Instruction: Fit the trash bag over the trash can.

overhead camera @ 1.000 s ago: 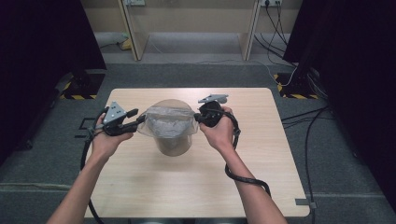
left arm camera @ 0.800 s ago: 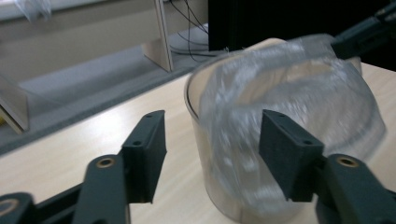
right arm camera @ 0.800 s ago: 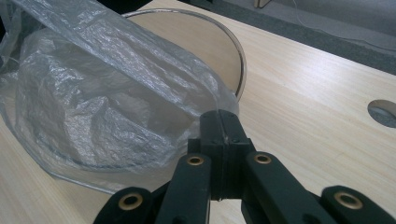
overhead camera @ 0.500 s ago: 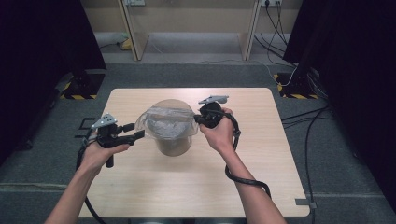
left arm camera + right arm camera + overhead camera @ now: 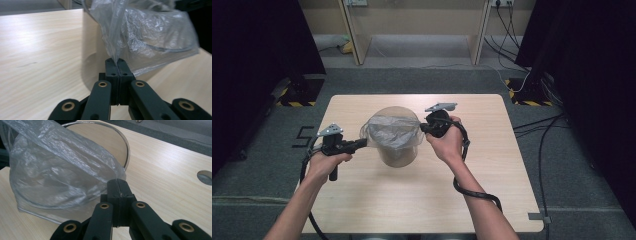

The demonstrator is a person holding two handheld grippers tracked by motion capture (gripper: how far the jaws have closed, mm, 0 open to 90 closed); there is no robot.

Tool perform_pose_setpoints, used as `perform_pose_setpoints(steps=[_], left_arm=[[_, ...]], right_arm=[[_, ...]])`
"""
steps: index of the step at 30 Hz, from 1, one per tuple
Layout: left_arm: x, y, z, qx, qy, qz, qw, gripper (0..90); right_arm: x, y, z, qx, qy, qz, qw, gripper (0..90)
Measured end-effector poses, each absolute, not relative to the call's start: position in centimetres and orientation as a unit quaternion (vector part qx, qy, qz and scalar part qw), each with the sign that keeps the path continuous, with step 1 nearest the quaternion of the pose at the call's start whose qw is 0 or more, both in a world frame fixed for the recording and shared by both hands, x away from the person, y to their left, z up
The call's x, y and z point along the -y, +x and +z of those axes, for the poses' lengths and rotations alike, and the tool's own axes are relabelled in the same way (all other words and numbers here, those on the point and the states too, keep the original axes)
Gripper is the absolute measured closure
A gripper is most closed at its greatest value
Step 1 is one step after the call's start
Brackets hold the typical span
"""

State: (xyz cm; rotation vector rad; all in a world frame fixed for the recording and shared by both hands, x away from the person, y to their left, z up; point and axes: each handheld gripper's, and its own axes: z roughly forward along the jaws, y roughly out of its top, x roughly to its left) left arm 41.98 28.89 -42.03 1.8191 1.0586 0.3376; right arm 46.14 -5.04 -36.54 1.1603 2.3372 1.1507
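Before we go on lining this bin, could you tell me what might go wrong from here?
1. The left gripper, whose jaws have just been closing, pinches only a thin fold of the bag; a hard pull could tear it or let it slip out.
2. The right gripper also grips the bag, so pulling apart may tip or drag the clear bin.

The right gripper (image 5: 117,185) pinches the edge of a clear plastic bag (image 5: 57,172). The bag drapes over a transparent round container (image 5: 126,150) on the wooden table (image 5: 170,165).
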Motion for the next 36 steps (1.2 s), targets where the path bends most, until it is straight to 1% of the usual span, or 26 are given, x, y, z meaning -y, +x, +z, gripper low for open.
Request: perform_pose_setpoints(steps=[6, 10, 11, 12, 16, 19, 20, 24, 29, 33, 36], left_arm=[[-28.8, 43.5, -42.3, -0.435, 0.757, 0.166, 0.458, 89.3], [-28.0, 43.8, -42.4, -0.418, 0.776, 0.181, 0.437, 88.7], [-27.9, 43.7, -42.3, -0.412, 0.778, 0.186, 0.437, 87.1], [-27.9, 43.5, -42.2, -0.407, 0.778, 0.193, 0.439, 83.4], [-28.4, 42.3, -41.0, -0.396, 0.772, 0.215, 0.449, 59.3], [-29.0, 41.4, -39.9, -0.379, 0.771, 0.224, 0.461, 49.0], [-29.2, 41.2, -39.6, -0.371, 0.773, 0.225, 0.463, 47.0], [-29.4, 41.2, -38.2, -0.347, 0.777, 0.237, 0.469, 46.4], [-29.1, 42.4, -37.8, -0.343, 0.784, 0.231, 0.463, 51.5], [-28.8, 43.0, -37.6, -0.336, 0.786, 0.229, 0.466, 59.7], [-28.7, 43.5, -37.6, -0.336, 0.782, 0.23, 0.471, 67.7]], right_arm=[[5.0, 46.4, -37.1, -0.812, 0.407, 0.394, 0.139, 90.0], [5.0, 46.6, -37.4, -0.817, 0.404, 0.389, 0.134, 90.0], [5.0, 46.6, -37.5, -0.819, 0.403, 0.386, 0.133, 90.0], [5.0, 46.5, -37.5, -0.82, 0.404, 0.383, 0.134, 90.0], [5.3, 46.4, -37.3, -0.818, 0.404, 0.386, 0.135, 90.0], [5.5, 46.4, -37.0, -0.818, 0.405, 0.385, 0.137, 85.8], [5.6, 46.3, -36.9, -0.817, 0.405, 0.386, 0.138, 84.1], [5.6, 45.9, -36.0, -0.814, 0.399, 0.394, 0.149, 75.3], [5.5, 45.7, -34.6, -0.812, 0.387, 0.405, 0.162, 65.9], [5.1, 45.9, -33.9, -0.814, 0.373, 0.412, 0.165, 63.2], [4.7, 46.2, -34.0, -0.822, 0.364, 0.407, 0.158, 66.6]])
